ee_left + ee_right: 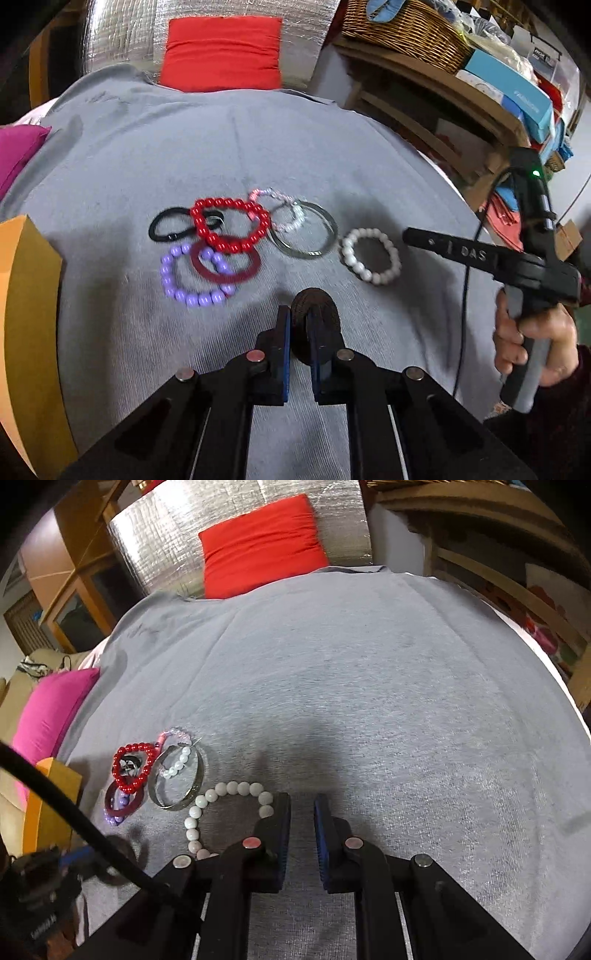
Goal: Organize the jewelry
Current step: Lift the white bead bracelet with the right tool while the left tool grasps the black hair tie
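Note:
My left gripper [300, 314] is shut on a dark brown bracelet [316, 302], held on edge above the grey cloth [147, 147]. Beyond it lies a pile: a black hair tie [159, 225], a red bead bracelet [231, 223], a purple bead bracelet [173, 273], a maroon ring [225, 260], a pink-and-clear bead bracelet [291, 218] and a silver bangle [325, 229]. A white bead bracelet [371, 254] lies apart to the right. My right gripper [301, 805] is open and empty, its left finger beside the white bead bracelet [221, 794]; it also shows in the left wrist view [417, 236].
An orange box [26, 314] stands at the left edge of the cloth, also seen in the right wrist view [51, 805]. A red cushion [221, 55] and a silver foil panel [166, 535] are at the back. A pink cushion [48, 709] lies left. Shelves with a wicker basket [406, 33] stand right.

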`<state>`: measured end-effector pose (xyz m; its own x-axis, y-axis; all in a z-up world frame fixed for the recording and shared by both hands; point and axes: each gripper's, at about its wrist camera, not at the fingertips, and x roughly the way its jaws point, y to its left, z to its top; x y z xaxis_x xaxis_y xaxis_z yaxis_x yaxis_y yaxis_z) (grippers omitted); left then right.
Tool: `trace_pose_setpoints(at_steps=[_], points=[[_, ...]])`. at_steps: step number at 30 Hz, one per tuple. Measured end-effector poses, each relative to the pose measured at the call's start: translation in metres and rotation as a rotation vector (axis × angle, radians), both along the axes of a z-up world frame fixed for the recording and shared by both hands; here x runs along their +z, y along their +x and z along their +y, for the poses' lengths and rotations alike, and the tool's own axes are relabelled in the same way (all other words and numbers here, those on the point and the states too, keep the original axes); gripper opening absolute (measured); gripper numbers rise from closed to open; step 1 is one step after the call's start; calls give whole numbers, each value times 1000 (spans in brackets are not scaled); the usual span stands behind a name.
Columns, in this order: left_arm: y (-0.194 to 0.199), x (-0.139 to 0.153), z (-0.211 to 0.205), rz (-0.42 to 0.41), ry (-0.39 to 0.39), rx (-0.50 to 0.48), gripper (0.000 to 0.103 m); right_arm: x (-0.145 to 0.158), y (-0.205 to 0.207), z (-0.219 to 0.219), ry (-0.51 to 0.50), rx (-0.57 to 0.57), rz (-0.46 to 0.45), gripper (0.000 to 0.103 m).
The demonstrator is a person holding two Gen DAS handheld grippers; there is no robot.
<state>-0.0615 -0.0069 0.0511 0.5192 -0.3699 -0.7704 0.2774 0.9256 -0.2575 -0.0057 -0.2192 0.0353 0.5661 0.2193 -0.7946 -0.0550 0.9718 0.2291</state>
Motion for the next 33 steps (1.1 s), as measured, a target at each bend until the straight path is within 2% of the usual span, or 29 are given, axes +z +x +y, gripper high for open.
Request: trace_pose_setpoints(at_steps=[5, 11, 14, 16, 17, 18, 19, 20, 21, 22, 23, 24, 26, 29, 31, 33], points=[[0, 7, 10, -19, -1, 0, 9, 5, -1, -2, 18, -4, -26, 14], [-13, 38, 27, -104, -25, 65, 9, 15, -7, 11, 75, 43, -70, 12], [-22, 46, 35, -134, 3, 123, 9, 21, -11, 23, 31, 53, -86, 12], [-27, 49, 39, -145, 18, 144, 9, 19, -8, 22, 49, 45, -54, 13], [-29, 51, 42, -150, 18, 157, 9, 16, -6, 19, 76, 44, -21, 20], [-31, 54, 44, -158, 20, 167, 9, 12, -3, 15, 80, 28, 11, 37], [-33, 56, 47, -170, 21, 177, 9, 9, -3, 11, 73, 1, 19, 48], [-35, 58, 50, -179, 20, 187, 9, 7, -4, 9, 67, -20, 7, 64], [-36, 59, 52, -184, 20, 199, 9, 6, -5, 7, 59, -28, -5, 64], [-37, 60, 55, -187, 18, 207, 9, 5, -4, 8, 44, -26, -4, 63], [-38, 61, 58, -190, 14, 218, 9, 0, -1, 13, 21, -11, 13, 57], [-40, 63, 61, -191, 9, 227, 9, -4, 1, 16, 9, 0, 28, 45], [-43, 65, 64, -196, 8, 241, 9, -13, 5, 28, -59, 26, 50, 36], [-48, 69, 67, -205, 27, 264, 9, -13, 0, 49, -199, 84, -18, 10], [-52, 71, 73, -207, 25, 284, 9, -10, -5, 54, -231, 84, -37, 10], [-58, 76, 79, -216, 23, 313, 9, -2, -8, 58, -221, 76, -67, 10]])
